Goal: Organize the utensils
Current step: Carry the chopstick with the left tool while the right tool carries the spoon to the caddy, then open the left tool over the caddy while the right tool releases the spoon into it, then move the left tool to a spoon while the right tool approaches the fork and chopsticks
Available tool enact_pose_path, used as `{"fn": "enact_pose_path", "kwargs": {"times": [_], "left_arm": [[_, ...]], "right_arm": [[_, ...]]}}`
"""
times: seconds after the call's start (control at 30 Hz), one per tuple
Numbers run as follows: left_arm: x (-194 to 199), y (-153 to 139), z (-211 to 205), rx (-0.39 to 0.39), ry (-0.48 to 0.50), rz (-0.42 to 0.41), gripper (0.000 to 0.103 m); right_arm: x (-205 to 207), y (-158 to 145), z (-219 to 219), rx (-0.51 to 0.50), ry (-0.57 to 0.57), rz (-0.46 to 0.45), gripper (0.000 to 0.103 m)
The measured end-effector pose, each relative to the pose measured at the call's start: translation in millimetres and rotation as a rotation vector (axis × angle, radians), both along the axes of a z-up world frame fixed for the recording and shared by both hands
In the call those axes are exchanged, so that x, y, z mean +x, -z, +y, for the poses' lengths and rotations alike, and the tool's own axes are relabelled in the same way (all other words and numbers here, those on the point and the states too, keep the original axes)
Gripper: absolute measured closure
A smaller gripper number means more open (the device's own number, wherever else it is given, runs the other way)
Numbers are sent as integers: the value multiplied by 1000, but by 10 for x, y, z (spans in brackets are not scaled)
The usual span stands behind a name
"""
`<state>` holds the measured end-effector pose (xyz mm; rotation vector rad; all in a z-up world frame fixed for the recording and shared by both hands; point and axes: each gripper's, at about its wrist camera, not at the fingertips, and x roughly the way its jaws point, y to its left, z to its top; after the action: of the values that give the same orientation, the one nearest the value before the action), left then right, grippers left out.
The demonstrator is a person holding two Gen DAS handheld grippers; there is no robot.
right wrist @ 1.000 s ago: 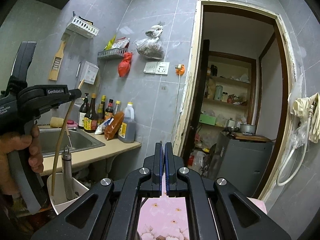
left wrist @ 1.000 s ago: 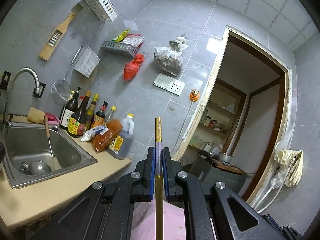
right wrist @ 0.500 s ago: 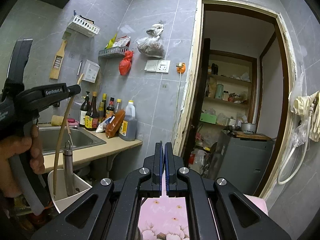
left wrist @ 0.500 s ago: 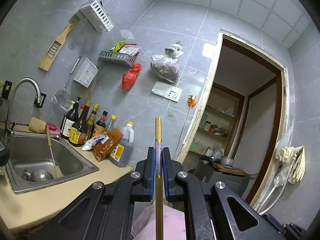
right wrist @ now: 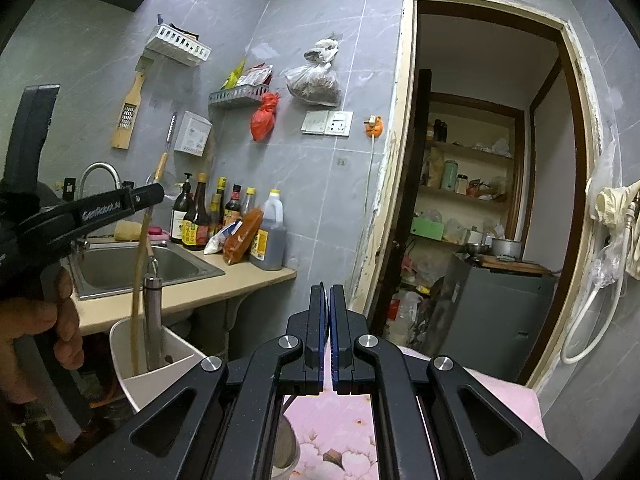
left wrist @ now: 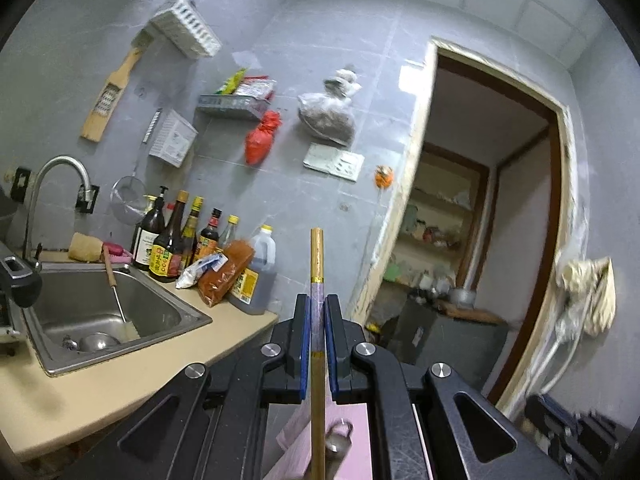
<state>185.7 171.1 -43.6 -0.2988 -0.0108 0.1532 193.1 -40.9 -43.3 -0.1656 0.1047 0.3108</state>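
Golden chopstick [left wrist: 317,264] between left fingers [left wrist: 303,320]

Background only. Steel sink [left wrist: 100,312] is set in a beige tabletop [left wrist: 80,392]; curved faucet [left wrist: 56,184] stands at its back edge. A yellow sponge [left wrist: 85,246] lies on the rim behind the sink. A row of dark sauce bottles [left wrist: 176,236] stands against the grey tiled wall, with a large jug of dark liquid [left wrist: 256,276] at the tabletop's end and an orange-red packet [left wrist: 226,272] leaning on it. On the wall: wooden grater [left wrist: 108,96], white basket [left wrist: 186,34], grey wire shelf [left wrist: 232,104], red bag [left wrist: 262,138], clear bag of dark contents [left wrist: 328,114], switch plate [left wrist: 334,162]. The open doorway [right wrist: 480,200] shows pantry shelves [right wrist: 468,188]. Pink floral cloth [right wrist: 340,432] lies below.
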Motion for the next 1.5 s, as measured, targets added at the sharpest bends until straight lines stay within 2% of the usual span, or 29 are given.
{"fn": "enact_pose_path", "kwargs": {"times": [0.13, 0.2, 0.27, 0.33, 0.4, 0.47, 0.5, 0.57, 0.63, 0.73, 0.87, 0.97, 1.2, 1.5], "left_arm": [[-89, 49, -73, 40, 57, 56, 96], [-119, 81, -90, 50, 83, 91, 96], [-127, 117, -97, 53, 116, 137, 96], [-135, 135, -110, 57, 138, 171, 93], [-160, 135, -119, 56, 162, 204, 81], [-203, 103, -115, 33, 171, 217, 50], [-229, 90, -110, 18, 167, 214, 46], [-255, 22, -130, -1, 166, 215, 45], [-245, -86, -220, 16, 164, 233, 41], [-221, -255, -426, 60, 157, 239, 23], [-121, -457, -772, 98, 168, 251, 10], [-60, -544, -1067, 122, 170, 250, 1], [179, -526, -1821, 185, 221, 262, 0], [588, -171, -2508, 191, 269, 327, 0]], "right_arm": [[-1, 40, -34, 9, -19, 29, 100], [22, 53, -54, 16, -28, 54, 96], [19, 65, -109, 41, -36, 77, 73], [11, 50, -167, 66, -40, 90, 69], [16, 29, -223, 81, -32, 108, 69], [10, -19, -303, 95, -14, 113, 63], [1, -65, -376, 107, -1, 113, 60], [-3, -161, -526, 129, 33, 113, 46], [-10, -254, -677, 151, 66, 108, 37], [-35, -400, -957, 157, 135, 86, 22], [-70, -580, -1334, 137, 216, 58, 6], [-87, -670, -1553, 113, 258, 45, 2], [40, -664, -2093, 2, 346, 57, 1], [306, -262, -2679, -3, 404, 135, 1]]}}
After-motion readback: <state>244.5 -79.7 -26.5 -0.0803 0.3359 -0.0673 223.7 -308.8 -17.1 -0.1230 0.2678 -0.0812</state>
